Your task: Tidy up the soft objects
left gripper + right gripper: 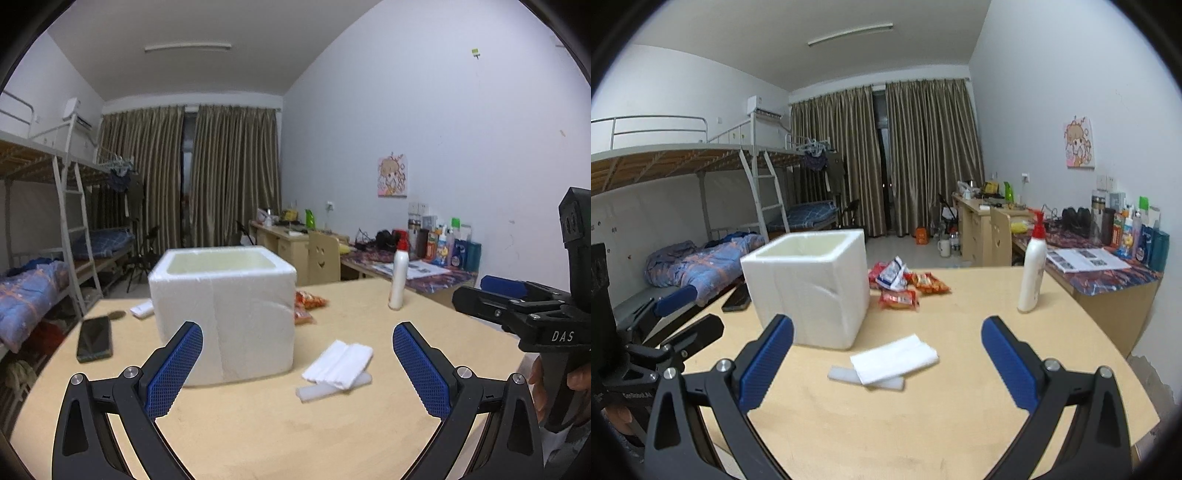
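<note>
Dorm table (960, 406) — foam box (809, 288), snack packets (905, 288) behind, bottle (1032, 273) right.

A dormitory room: metal bunk beds (701, 206) along the left wall, cluttered study desks (1089, 266) right, curtains (886, 158) far.

The left gripper (297, 373) is held level, its 2 blue-padded fingers (173, 369) spread wide apart with nothing between them. The right gripper (886, 369) is in the same pose, both fingers (1008, 363) splayed wide and empty. In the left wrist view the right gripper's black body shows at the right edge, a hand (554, 384) wrapped round its handle. In the right wrist view the left gripper sits at the left edge.
</note>
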Demonstrator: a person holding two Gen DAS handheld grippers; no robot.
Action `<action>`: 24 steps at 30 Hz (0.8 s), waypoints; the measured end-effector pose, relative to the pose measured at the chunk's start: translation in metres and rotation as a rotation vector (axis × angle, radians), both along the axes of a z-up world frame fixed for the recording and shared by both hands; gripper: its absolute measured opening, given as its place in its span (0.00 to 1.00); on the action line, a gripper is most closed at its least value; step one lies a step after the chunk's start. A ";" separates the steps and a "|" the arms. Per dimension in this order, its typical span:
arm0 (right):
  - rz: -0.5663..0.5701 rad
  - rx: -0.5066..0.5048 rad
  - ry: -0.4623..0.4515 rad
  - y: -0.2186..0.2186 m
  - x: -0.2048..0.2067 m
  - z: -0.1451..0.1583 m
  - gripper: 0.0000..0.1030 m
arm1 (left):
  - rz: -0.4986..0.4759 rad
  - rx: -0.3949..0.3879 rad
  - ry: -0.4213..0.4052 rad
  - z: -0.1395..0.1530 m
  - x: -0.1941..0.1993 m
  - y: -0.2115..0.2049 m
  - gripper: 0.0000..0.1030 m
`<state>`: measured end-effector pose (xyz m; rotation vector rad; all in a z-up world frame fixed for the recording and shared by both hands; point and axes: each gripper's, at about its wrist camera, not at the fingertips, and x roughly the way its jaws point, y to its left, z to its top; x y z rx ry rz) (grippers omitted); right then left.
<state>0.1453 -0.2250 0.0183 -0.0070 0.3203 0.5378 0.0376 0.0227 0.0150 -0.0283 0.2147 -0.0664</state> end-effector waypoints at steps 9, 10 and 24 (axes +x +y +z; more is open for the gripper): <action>0.005 -0.037 0.052 0.005 0.006 -0.008 1.00 | -0.076 -0.012 0.071 -0.017 0.012 -0.007 1.00; 0.002 -0.038 0.056 0.005 0.007 -0.009 1.00 | -0.082 -0.008 0.080 -0.019 0.014 -0.007 1.00; 0.034 -0.056 0.132 0.005 0.034 -0.020 1.00 | -0.248 -0.024 0.236 -0.039 0.054 -0.007 1.00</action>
